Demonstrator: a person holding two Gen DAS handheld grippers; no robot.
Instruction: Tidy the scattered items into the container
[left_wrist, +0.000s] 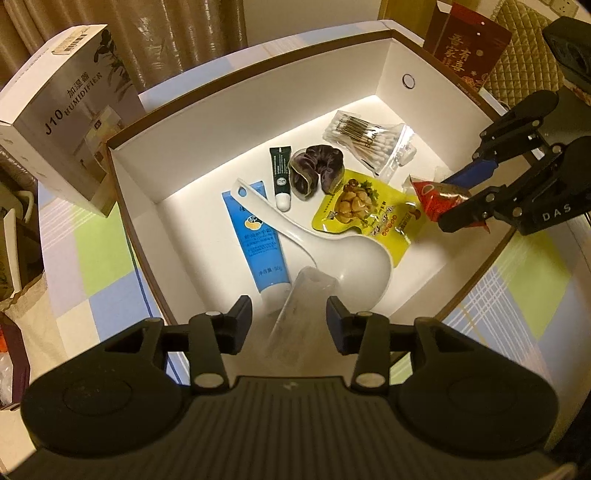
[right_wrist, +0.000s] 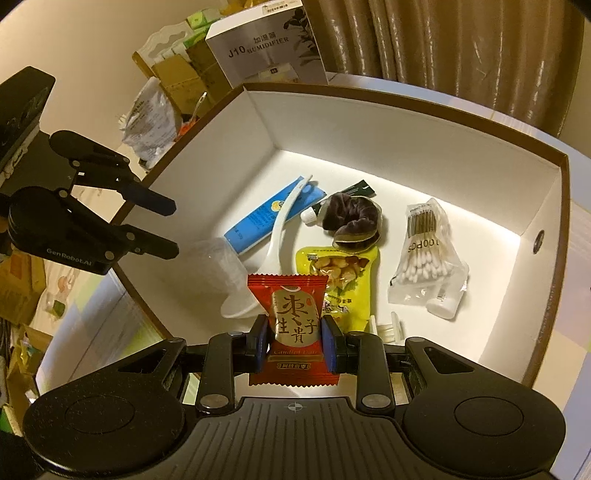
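Note:
A white box with a brown rim (left_wrist: 122, 177) (right_wrist: 406, 110) holds a blue tube (left_wrist: 255, 236) (right_wrist: 266, 218), a white spoon (left_wrist: 332, 251) (right_wrist: 273, 243), a small green tube (left_wrist: 282, 177), a dark scrunchie (left_wrist: 317, 170) (right_wrist: 351, 218), a yellow snack packet (left_wrist: 369, 210) (right_wrist: 343, 280), a cotton swab bag (left_wrist: 369, 144) (right_wrist: 424, 258) and a clear plastic cup (left_wrist: 295, 314) (right_wrist: 221, 266). My right gripper (right_wrist: 295, 339) (left_wrist: 458, 199) is shut on a red candy packet (right_wrist: 291, 317) (left_wrist: 436, 199) above the box. My left gripper (left_wrist: 290, 314) (right_wrist: 173, 229) is open over the cup at the box's near edge.
A humidifier carton (left_wrist: 70, 114) (right_wrist: 266, 48) stands against the box's far-left side. A red card (left_wrist: 469, 48) stands behind the box. The box sits on a checked cloth (left_wrist: 92, 251). Cardboard and bags (right_wrist: 162, 92) are piled to the left.

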